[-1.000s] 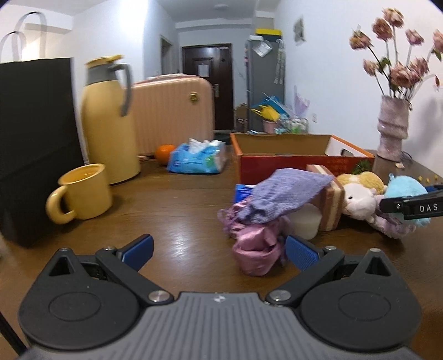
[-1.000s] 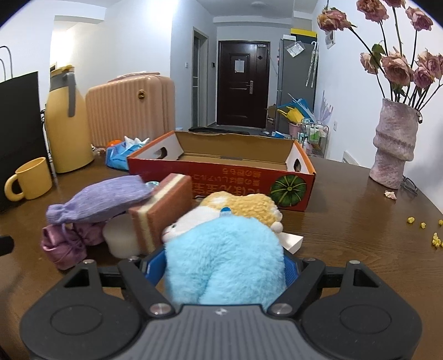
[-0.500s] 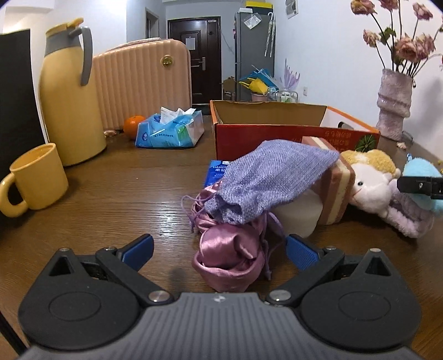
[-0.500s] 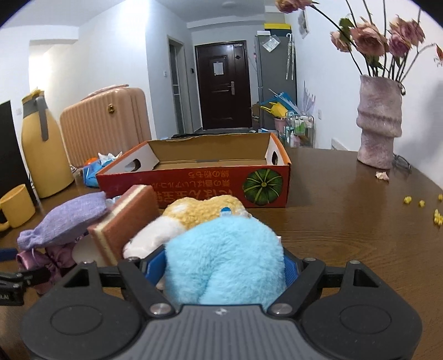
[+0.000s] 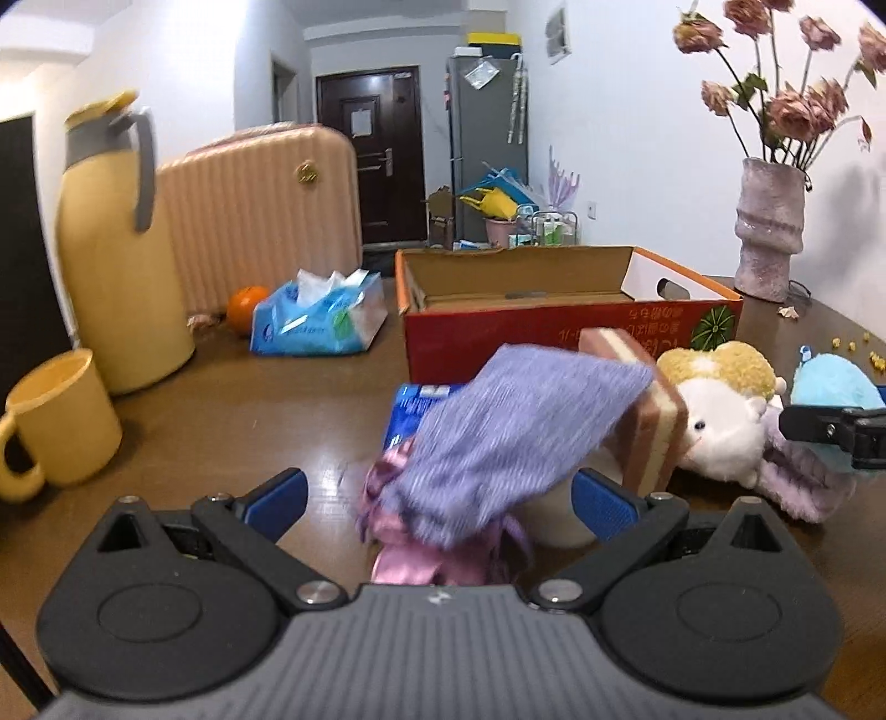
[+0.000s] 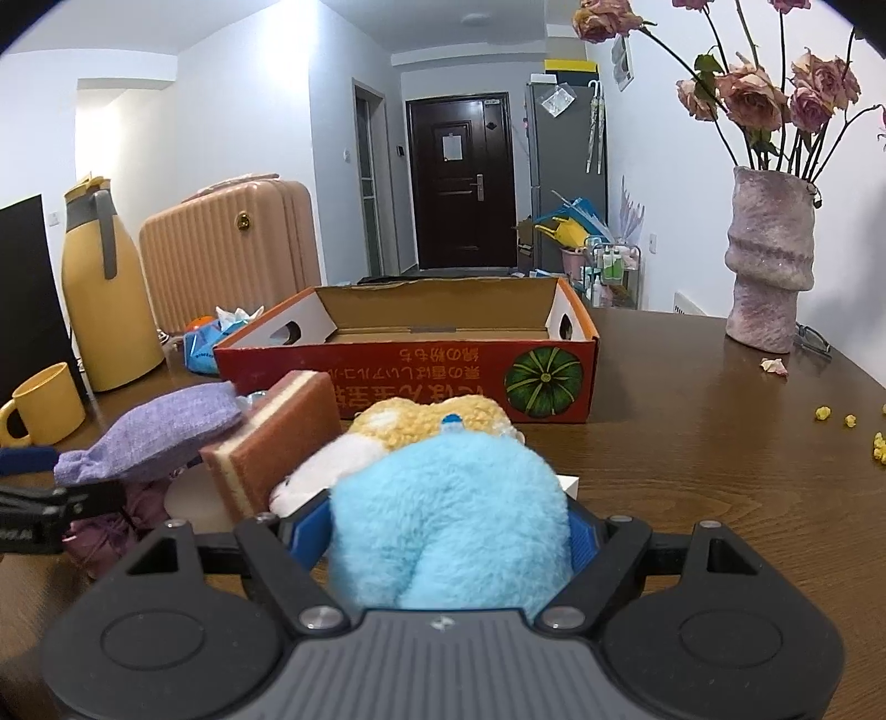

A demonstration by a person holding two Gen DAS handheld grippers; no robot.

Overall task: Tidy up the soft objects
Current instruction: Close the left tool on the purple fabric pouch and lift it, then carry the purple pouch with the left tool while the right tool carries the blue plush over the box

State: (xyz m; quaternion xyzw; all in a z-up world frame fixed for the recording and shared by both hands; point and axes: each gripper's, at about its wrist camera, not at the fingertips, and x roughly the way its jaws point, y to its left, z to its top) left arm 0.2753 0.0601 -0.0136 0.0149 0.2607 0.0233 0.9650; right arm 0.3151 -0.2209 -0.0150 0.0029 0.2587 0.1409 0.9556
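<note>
White walls enclose a narrow room that runs back to a dark brown door with a paper sheet on it. A grey refrigerator stands just right of the door, with a cluttered rack near its foot. A second doorway opens in the left wall. A round ceiling lamp sits overhead. The brown wooden table shows a light glare.

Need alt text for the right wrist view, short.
The right gripper has its jaws shut on a blue plush toy above a wooden table. Just beyond lie a yellow-and-white plush, a layered sponge and an open red cardboard box.
</note>
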